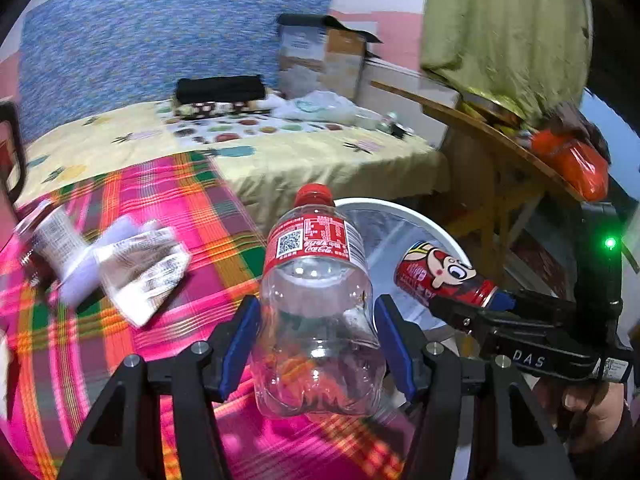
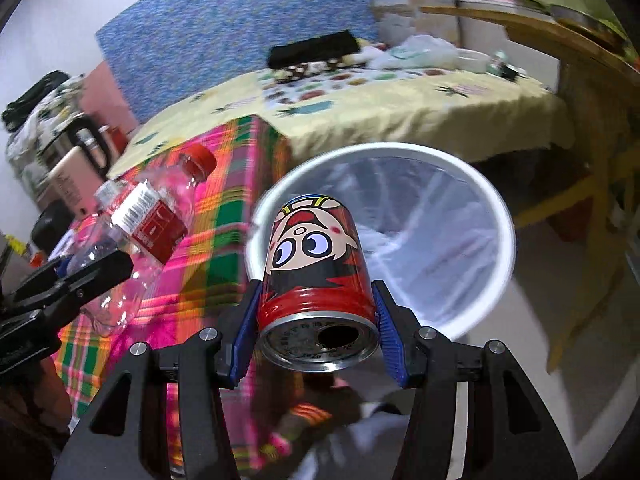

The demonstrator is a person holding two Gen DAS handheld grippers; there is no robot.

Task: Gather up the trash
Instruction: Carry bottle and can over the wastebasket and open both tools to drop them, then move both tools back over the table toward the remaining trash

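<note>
My left gripper is shut on a clear plastic cola bottle with a red cap and red label, held upright over the edge of the plaid-covered table. To its right, my right gripper holds a red cartoon can over the bin. In the right wrist view the right gripper is shut on that can, its opened end toward the camera, just in front of the white-rimmed trash bin lined with clear plastic. The bottle and left gripper appear at the left.
Crumpled silver wrappers and another small bottle lie on the plaid cloth. Behind it is a bed with a yellow sheet, a black folded item and boxes. A wooden table with an orange bag stands at right. A kettle sits at far left.
</note>
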